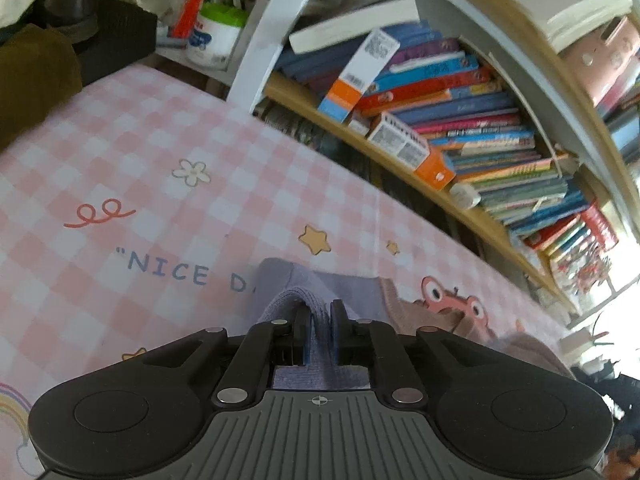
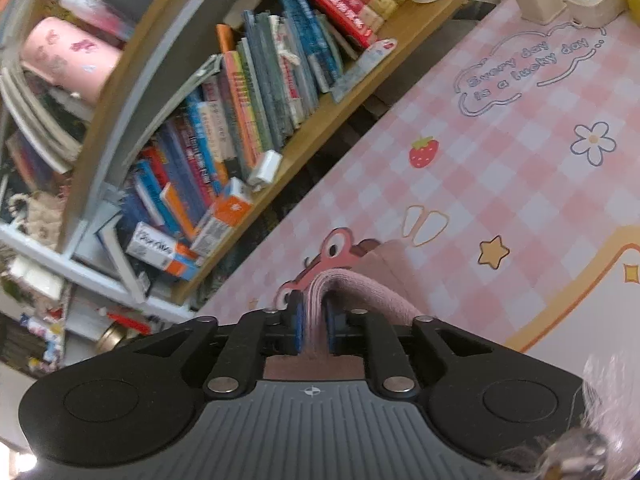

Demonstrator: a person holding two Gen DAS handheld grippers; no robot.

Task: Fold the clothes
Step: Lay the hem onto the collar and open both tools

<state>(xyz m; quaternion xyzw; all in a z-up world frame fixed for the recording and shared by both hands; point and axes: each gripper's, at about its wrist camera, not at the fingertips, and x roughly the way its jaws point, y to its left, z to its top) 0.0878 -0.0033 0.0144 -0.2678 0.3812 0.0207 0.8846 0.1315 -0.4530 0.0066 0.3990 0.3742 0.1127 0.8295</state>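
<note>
The left gripper has its jaws narrow around a fold of the lilac cloth, loosely by the look of it. The right gripper likewise has narrow jaws around a fold of the pink cloth. Both folds lie on the checked worktop near its far edge, below the bookshelf. If either grip is slack, a fold could slip out and fall open, or the two sides land unevenly. Further off, a white tub at the worktop's far corner holds pencils.
</note>
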